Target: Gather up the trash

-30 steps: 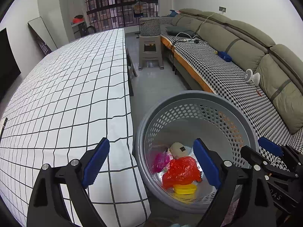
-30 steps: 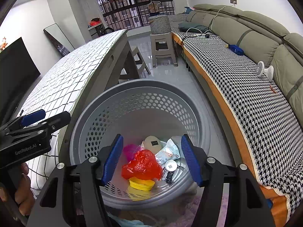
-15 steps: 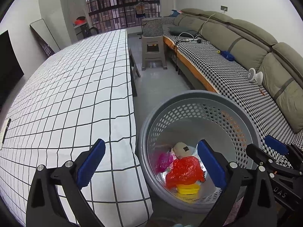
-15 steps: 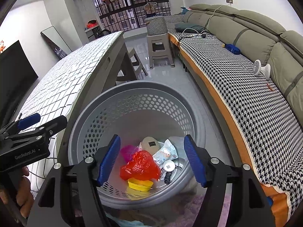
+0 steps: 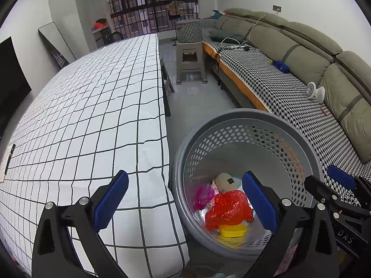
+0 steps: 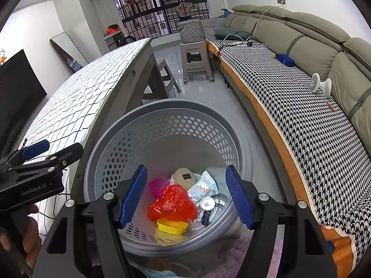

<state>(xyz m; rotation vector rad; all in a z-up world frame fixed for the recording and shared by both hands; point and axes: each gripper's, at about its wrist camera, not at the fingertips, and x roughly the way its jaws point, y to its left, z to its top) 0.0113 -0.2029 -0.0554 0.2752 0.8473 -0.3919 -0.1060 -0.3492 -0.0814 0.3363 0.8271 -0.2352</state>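
Below both wide-open, empty claws, left claw (image 5: 185, 205) and right claw (image 6: 186, 198): trash (image 6: 172, 205) inside basket (image 6: 162, 111).

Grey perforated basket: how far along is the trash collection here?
Done: the grey perforated plastic basket holds a crumpled red plastic bag, a yellow lid and wrappers. In hand: nothing; left claw and right claw are open. Left: the grid-patterned tablecloth shows no trash.
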